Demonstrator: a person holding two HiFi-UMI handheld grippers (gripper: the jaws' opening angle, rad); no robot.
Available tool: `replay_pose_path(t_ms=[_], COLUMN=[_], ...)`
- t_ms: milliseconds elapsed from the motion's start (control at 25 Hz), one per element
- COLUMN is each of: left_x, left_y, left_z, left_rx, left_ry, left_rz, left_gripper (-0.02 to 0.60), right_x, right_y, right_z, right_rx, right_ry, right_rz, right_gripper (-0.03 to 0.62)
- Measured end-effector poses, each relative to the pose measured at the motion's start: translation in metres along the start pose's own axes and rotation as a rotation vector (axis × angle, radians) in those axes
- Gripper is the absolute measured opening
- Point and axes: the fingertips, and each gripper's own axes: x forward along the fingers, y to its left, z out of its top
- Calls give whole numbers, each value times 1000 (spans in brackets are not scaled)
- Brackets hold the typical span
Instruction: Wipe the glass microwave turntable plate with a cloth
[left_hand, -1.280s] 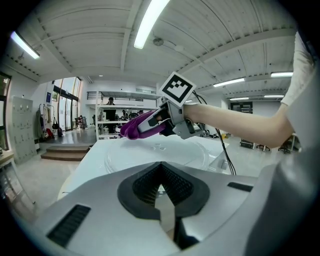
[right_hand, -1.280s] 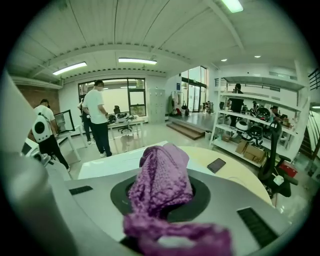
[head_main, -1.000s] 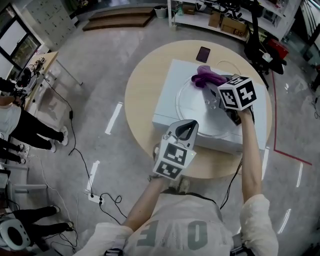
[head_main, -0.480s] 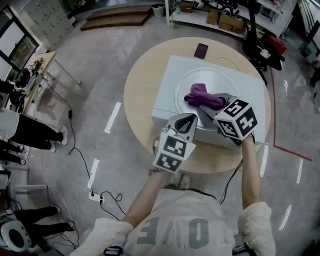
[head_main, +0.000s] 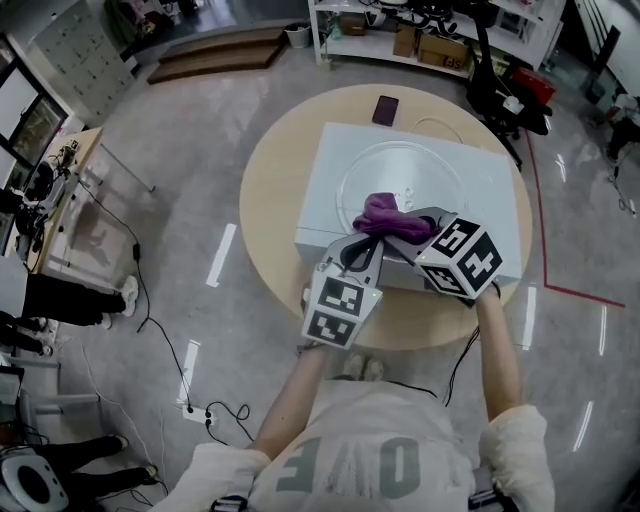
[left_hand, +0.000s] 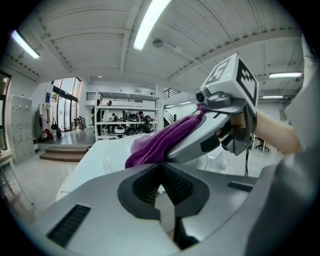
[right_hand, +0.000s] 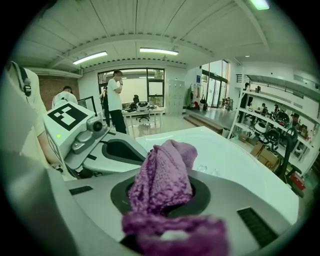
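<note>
Glass plate (head_main: 402, 165) (near edge hidden) lies under purple cloth (head_main: 378, 212).

cannot see near rim of glass plate (head_main: 425, 175), covered by purple cloth (head_main: 383, 212) and right gripper (head_main: 400, 226). cannot make out that gripper's jaw pads, buried in cloth; nearest fold blurred.

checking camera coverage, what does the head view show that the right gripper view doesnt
Only the head view shows the round wooden table, the dark phone on it, and most of the ring of the glass plate on the white box. Only the right gripper view shows close up that the right gripper is shut on the purple cloth, plus a person standing by desks behind. Both show the cloth, the left gripper beside it and the top of the white box.
</note>
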Motion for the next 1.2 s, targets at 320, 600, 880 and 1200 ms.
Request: replay_pose_path(t_ms=[320, 600, 880, 1200], left_x=[0, 2, 2, 4], left_y=[-2, -4, 0, 1], left_z=[-1, -4, -3, -3], left_rx=[1, 2, 2, -3], left_ry=[0, -1, -1, -1], left_rz=[-1, 1, 12, 24], left_gripper=[-5, -5, -5, -5], right_x=[-17, 5, 17, -5], right_y=[-78, -151, -152, -90], right_z=[31, 27, 21, -3], right_rx=[75, 98, 85, 59], right_ry=[-115, -58, -14, 32], right_rz=[-172, -316, -314, -265], right_gripper=[48, 48, 48, 48])
